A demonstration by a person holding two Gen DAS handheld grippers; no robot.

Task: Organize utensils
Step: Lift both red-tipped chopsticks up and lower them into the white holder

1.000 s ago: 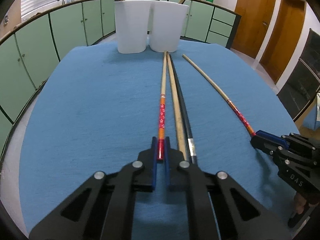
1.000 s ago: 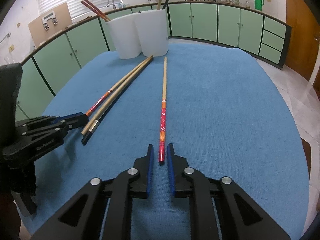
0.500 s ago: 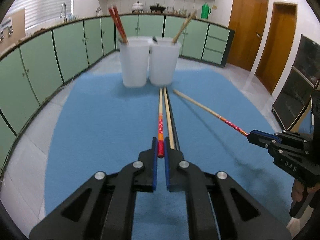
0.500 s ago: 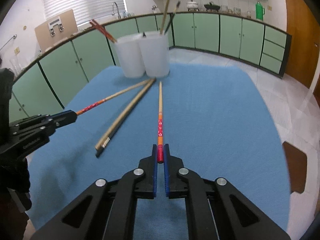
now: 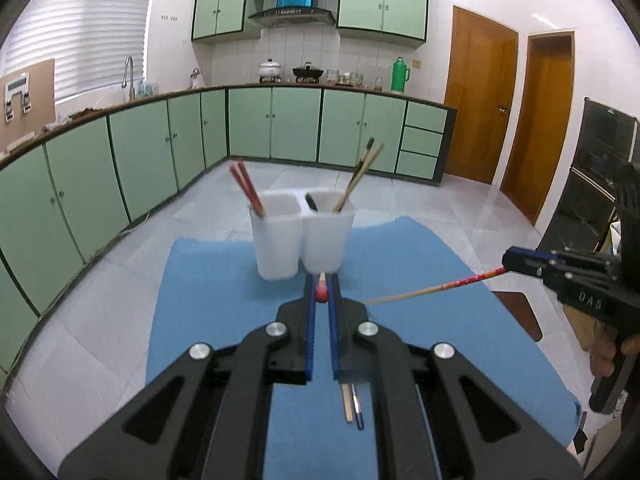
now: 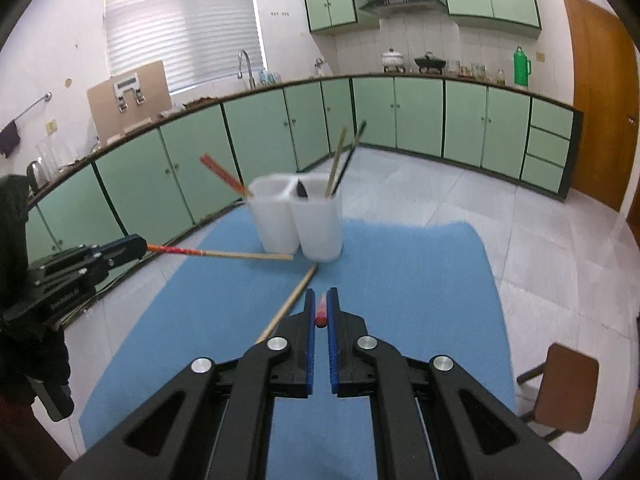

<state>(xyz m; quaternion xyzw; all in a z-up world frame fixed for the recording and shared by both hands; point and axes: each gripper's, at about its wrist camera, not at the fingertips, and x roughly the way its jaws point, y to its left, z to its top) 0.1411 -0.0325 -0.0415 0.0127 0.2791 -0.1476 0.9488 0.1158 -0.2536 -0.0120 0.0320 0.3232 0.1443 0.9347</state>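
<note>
Chopsticks are what both grippers hold, one stick each. The left gripper sits in the lower middle of its own view, raised above the blue cloth on the desk and pointing at the white cups. Its jaws are nearly closed on the round red end of a chopstick. The right gripper is posed the same way, its jaws pinched on another red-ended chopstick. That stick is thin and wooden with a red flowery handle.

Two tall white plastic cups stand touching in the middle. The left cup holds two red sticks. The right cup holds a tan stick and a dark one. A tan stick and a dark stick lie flat on the cloth.
</note>
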